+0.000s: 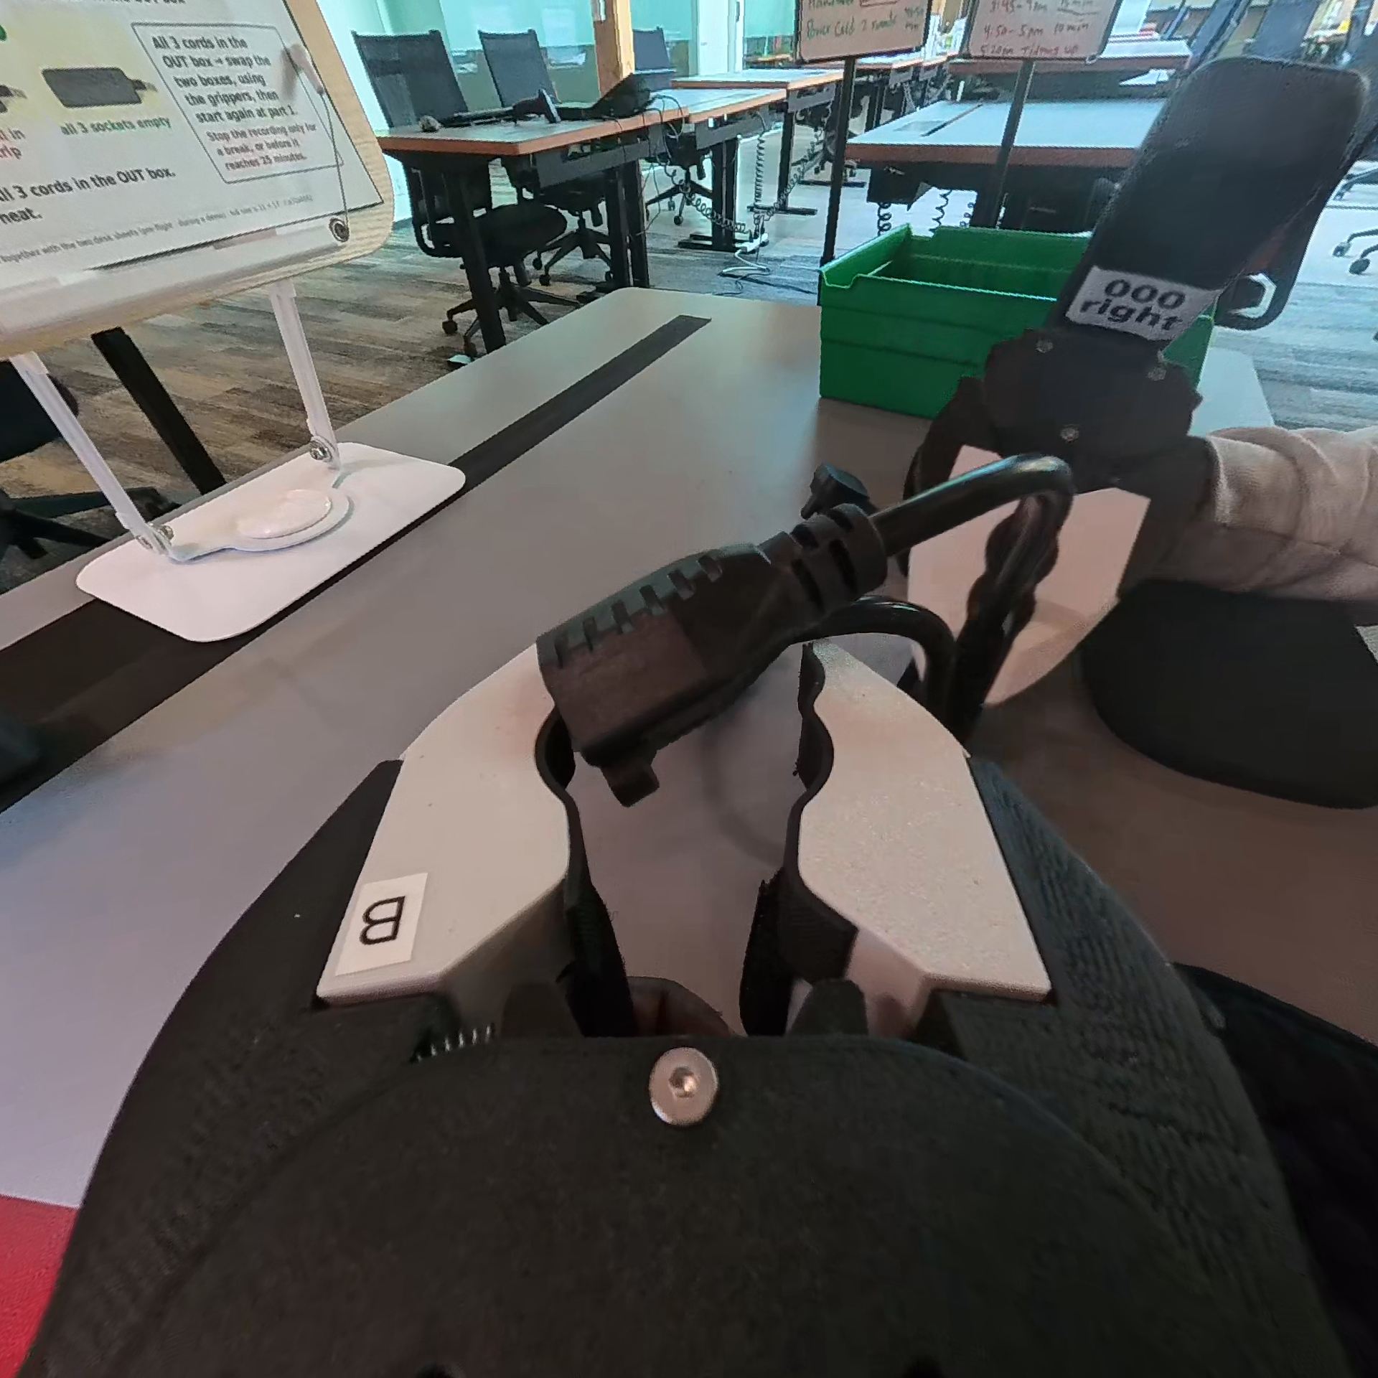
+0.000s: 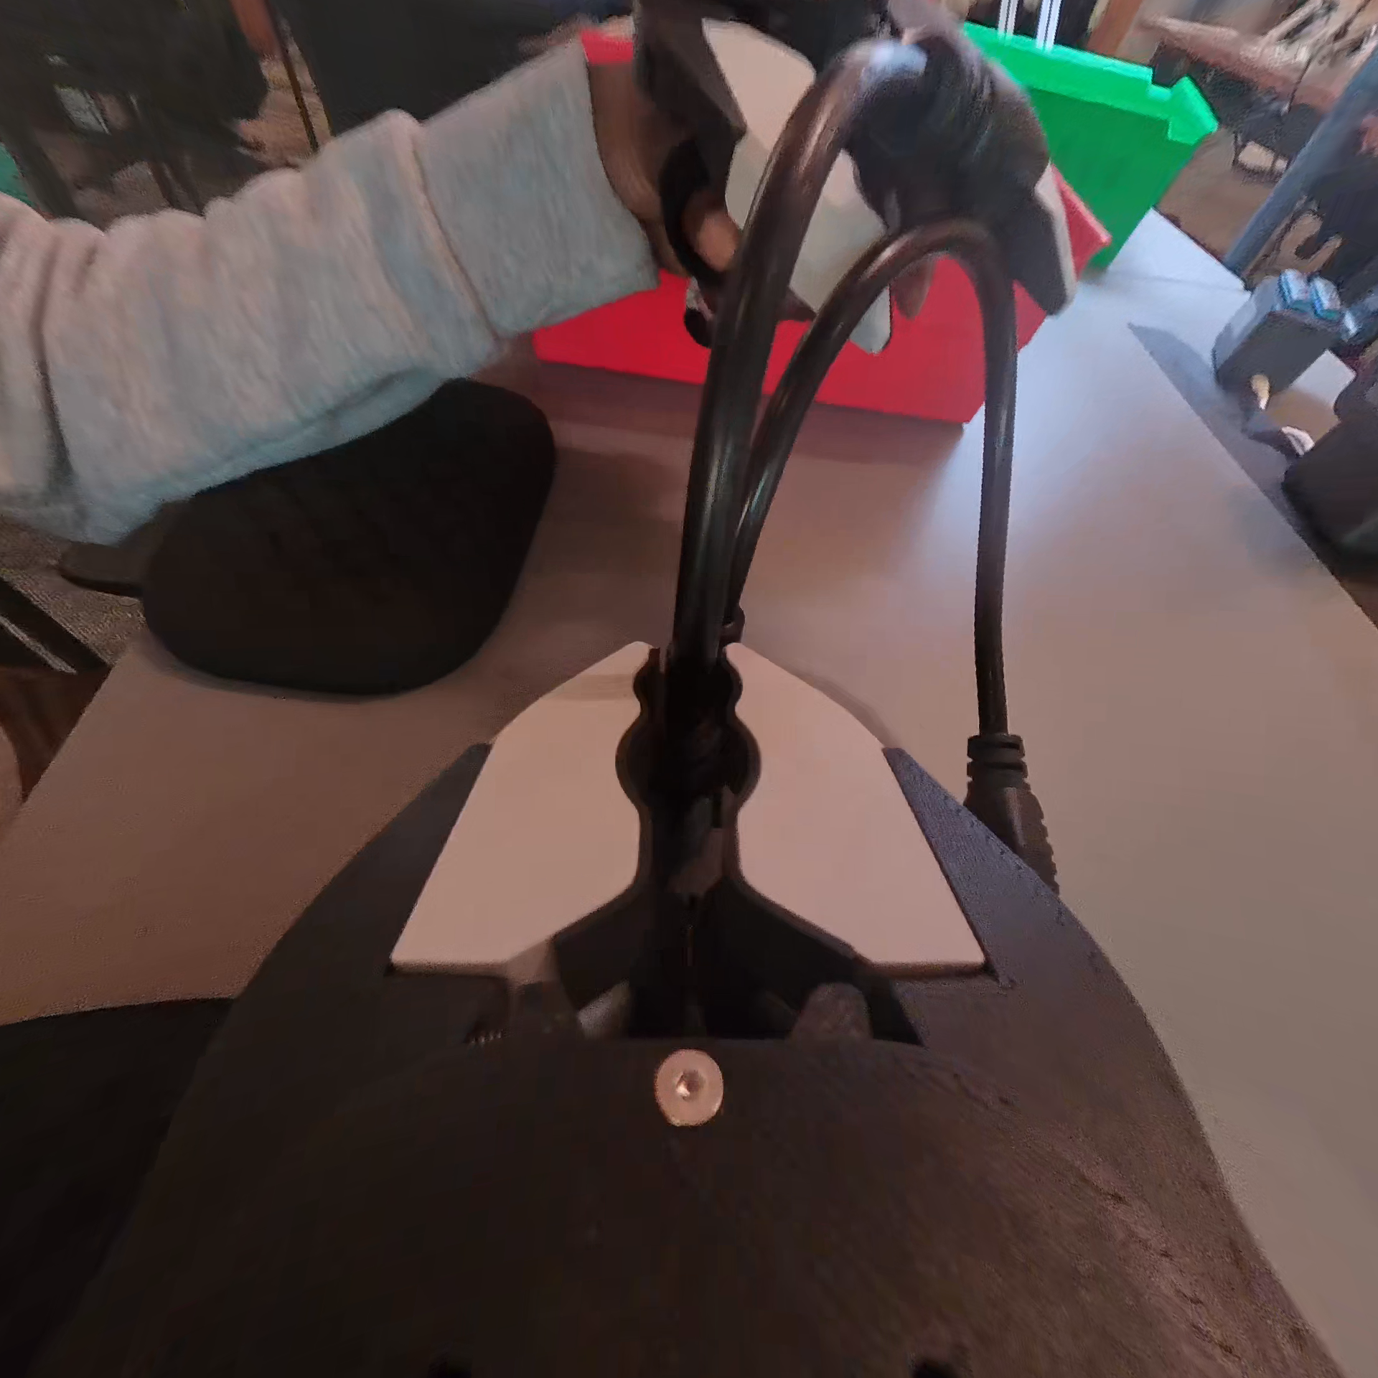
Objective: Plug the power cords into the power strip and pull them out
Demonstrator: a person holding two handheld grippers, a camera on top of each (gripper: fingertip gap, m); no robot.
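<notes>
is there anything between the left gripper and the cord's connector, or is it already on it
Nothing stands between them: the left gripper has its fingers either side of the black connector. The right gripper is shut on the bundled cord. The power strip is not clearly in view.

The left wrist view looks forward, close above the table (image 1: 373, 746), toward the green bin (image 1: 932, 328) and the right claw (image 1: 992, 522). The right wrist view faces back — both share the black cord (image 2: 716, 477).
</notes>
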